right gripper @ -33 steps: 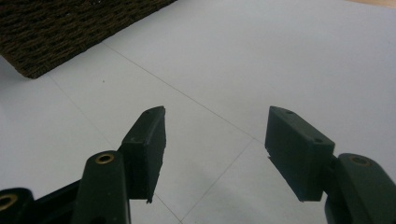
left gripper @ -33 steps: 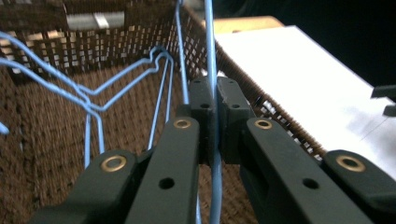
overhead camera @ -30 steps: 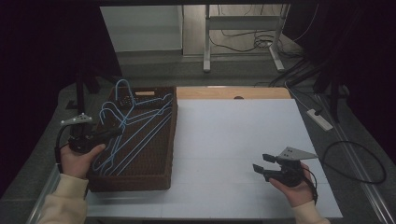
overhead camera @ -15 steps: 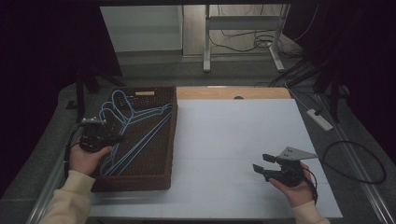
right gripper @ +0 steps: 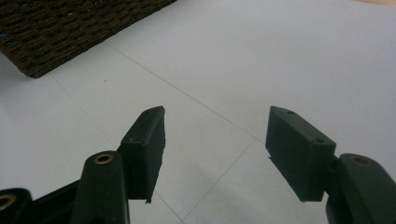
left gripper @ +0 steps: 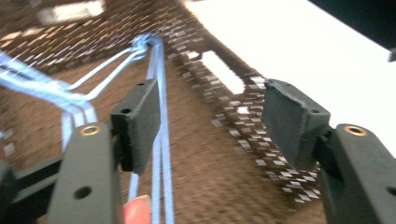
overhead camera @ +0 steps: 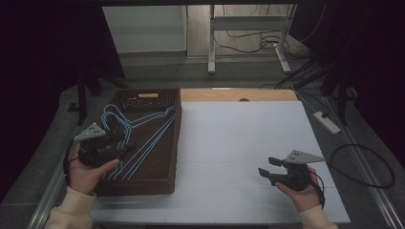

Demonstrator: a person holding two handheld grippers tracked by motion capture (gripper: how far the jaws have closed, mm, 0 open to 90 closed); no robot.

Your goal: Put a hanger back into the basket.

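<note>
The white surface [overhead camera: 239,143] spans the middle of the high view, with a bare wooden strip [overhead camera: 239,95] along its far edge. On its left part sits a dark brown woven basket [overhead camera: 153,176], long and shallow, with a slot handle in its far wall. Inside the basket lie several blue wire hangers [overhead camera: 143,138], stacked closely together, their hooks toward the far left corner and their long straight bars running diagonally across the basket floor.

The left claw [overhead camera: 125,146] hangs over the near left part of the basket, just above the hangers, held in the person's left hand [overhead camera: 88,169]. In the left gripper view its jaws stand wide apart; the blue hanger wires [left gripper: 159,154] run beside the inner face of the left jaw, and nothing is clamped between them. The picture is blurred, so whether a jaw touches the wire cannot be told.

The right claw [overhead camera: 267,167] rests low over the bare surface at the near right, well apart from the basket, held in the right hand [overhead camera: 301,191]. Its jaws are spread and hold nothing.
</note>
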